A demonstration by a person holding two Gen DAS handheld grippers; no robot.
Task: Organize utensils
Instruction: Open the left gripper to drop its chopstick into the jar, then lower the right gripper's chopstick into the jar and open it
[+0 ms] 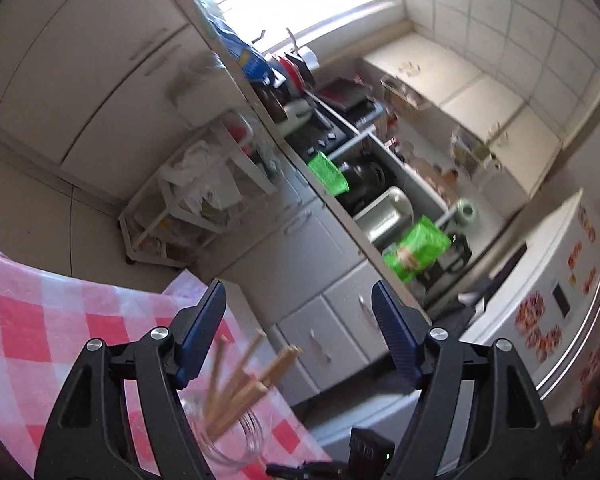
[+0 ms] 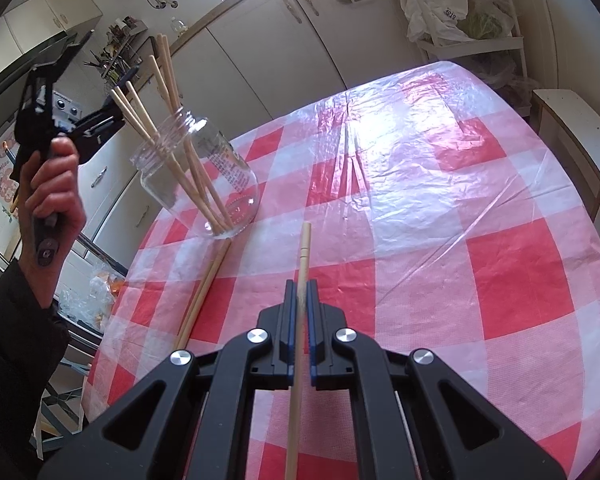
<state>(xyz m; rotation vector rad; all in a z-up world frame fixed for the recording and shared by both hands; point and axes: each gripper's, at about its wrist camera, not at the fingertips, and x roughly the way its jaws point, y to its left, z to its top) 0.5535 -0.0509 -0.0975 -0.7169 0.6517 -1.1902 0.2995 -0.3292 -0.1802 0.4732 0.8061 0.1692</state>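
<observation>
A: Chopstick (image 2: 302,300) clamped between the pads of the right gripper (image 2: 299,292), jaws narrow on the shaft, tip poking forward over the checked tablecloth (image 2: 500,280). Pinched partway along, plenty of length ahead and behind.

B: Left gripper (image 1: 298,332) spread wide, nothing between the blue pads (image 1: 204,320). Held up beside the glass jar (image 2: 198,176), gripped by a hand (image 2: 54,184) in a dark sleeve.

A: Handling, by the look of it: light, stiff, thin wood, likely to pivot in the pads if bumped. Better gripped near the middle, as now, then tipped end-first into the jar mouth.

B: Jar probably the fragile bit. Glass, standing near the table edge, already bristling with a handful of sticks (image 2: 168,120) leaning outward. Easy to knock.

A: Two more chopsticks (image 2: 204,288) lying flat on the cloth just beside the jar's base.

B: Only visible from the right wrist, those. Left wrist view tilted out across the kitchen: counter, cupboards, window, fridge (image 1: 560,300), with just the stick tops (image 1: 252,376) and jar rim blurred below the fingers.

A: And no held chopstick there at all.
</observation>
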